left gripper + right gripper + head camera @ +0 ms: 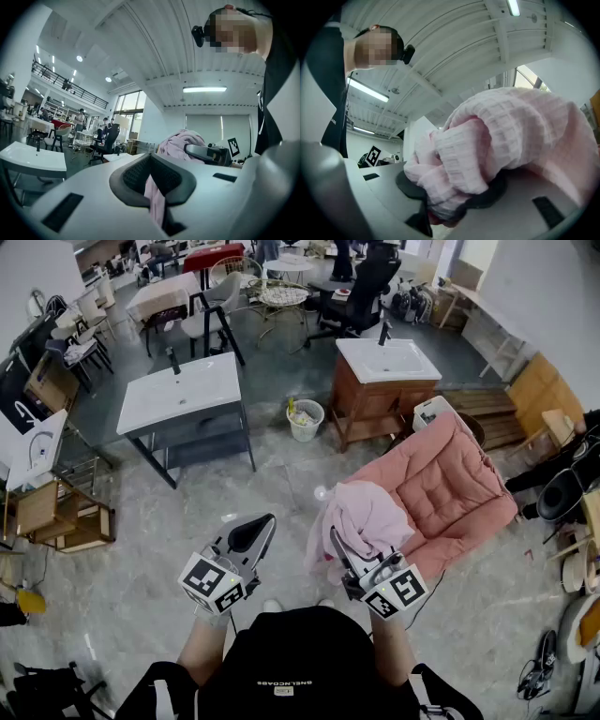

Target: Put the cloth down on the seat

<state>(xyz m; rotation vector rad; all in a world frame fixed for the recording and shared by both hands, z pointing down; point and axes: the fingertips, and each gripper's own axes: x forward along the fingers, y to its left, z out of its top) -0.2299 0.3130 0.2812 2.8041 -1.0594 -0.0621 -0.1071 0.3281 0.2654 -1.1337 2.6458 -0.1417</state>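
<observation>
Floor (281, 479) under you is grey, shiny stone, in a big room full of tables and chairs. Two white sinks stand ahead. The left sink (183, 390) has a grey stand and the right sink (386, 359) has a brown one. A white bucket (306, 420) sits between them with some yellow stuff inside. Your right gripper (337, 542) squeezes the pink cloth (364, 514), which is bunched up in the air just beside the pink seat (455, 488). Your left gripper (255, 532) is pinched tight.

Furniture showroom (washbasins (180, 390); chairs (361, 292))
</observation>
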